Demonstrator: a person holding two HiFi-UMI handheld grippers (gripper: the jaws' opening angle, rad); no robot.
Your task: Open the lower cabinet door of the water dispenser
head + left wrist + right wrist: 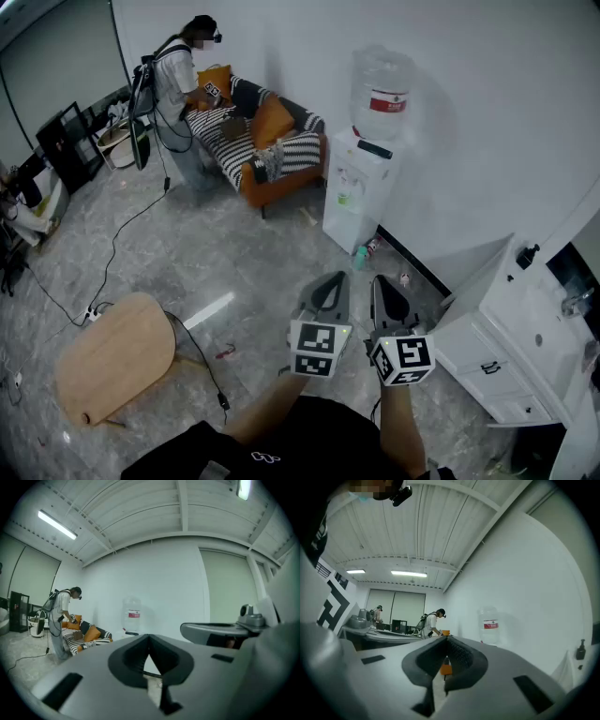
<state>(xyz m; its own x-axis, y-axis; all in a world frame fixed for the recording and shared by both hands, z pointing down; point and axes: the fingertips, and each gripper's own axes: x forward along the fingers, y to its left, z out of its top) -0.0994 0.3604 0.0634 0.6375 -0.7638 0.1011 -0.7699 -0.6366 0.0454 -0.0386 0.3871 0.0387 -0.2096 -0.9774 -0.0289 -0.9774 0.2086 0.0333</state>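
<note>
The white water dispenser [354, 192] stands against the far wall with a clear bottle [380, 92] on top. Its lower cabinet door [343, 217] looks closed. Both grippers hang side by side over the floor, well short of the dispenser and pointing toward it. My left gripper [329, 280] is shut, with nothing between its fingertips. My right gripper [383, 283] is shut and empty too. In the left gripper view the jaws [149, 637] meet below the distant bottle [132, 615]. In the right gripper view the tips [446, 640] touch, and the bottle [490, 625] sits to the right.
An orange sofa [274, 159] with striped cushions stands left of the dispenser, with a person [178, 82] beside it. A wooden oval table [117, 356] and a black cable [127, 234] are on the floor at left. A white drawer cabinet [506, 333] is at right. Small items [362, 254] lie at the dispenser's foot.
</note>
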